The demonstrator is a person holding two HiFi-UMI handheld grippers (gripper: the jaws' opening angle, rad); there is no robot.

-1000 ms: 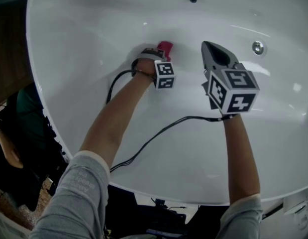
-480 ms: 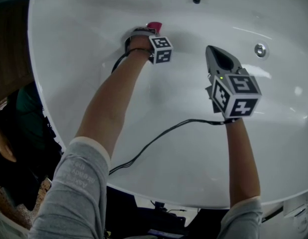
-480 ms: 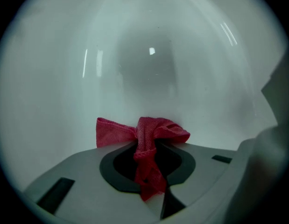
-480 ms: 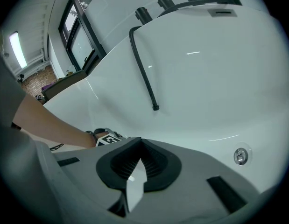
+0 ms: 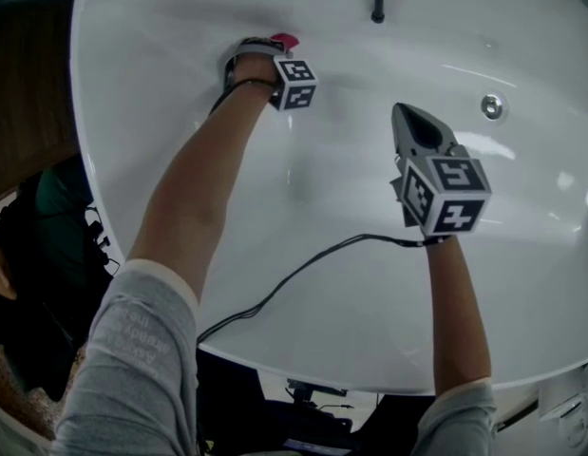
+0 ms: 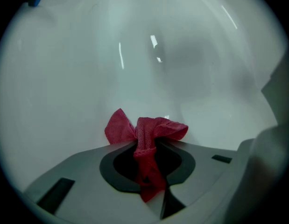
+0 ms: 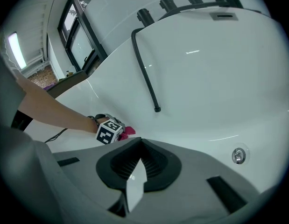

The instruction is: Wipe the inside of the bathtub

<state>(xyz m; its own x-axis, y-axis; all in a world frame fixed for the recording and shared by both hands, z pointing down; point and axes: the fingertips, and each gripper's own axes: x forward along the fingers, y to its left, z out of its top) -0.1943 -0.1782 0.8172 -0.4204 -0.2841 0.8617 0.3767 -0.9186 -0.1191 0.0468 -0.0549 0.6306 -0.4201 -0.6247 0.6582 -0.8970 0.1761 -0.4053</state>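
Observation:
The white bathtub (image 5: 180,27) fills the head view. My left gripper (image 5: 275,50) reaches deep to the tub's far left wall, shut on a red cloth (image 5: 284,41) that presses against the white surface. In the left gripper view the red cloth (image 6: 146,136) bunches out between the closed jaws of the left gripper (image 6: 146,171), right against the tub wall (image 6: 135,55). My right gripper (image 5: 412,126) hovers over the middle of the tub, jaws shut and empty. From the right gripper view the left gripper's marker cube (image 7: 108,132) and the cloth (image 7: 128,131) show ahead of the right gripper (image 7: 135,171).
A black hose (image 7: 146,73) hangs down the far wall from the taps (image 7: 167,4). A chrome drain fitting (image 5: 492,105) sits on the right of the tub. Black cables (image 5: 303,269) trail over the near rim. A window (image 7: 79,36) lies at the left.
My left gripper has slid the red cloth up and away along the tub's far left wall. The right gripper has stayed nearly still over the middle.

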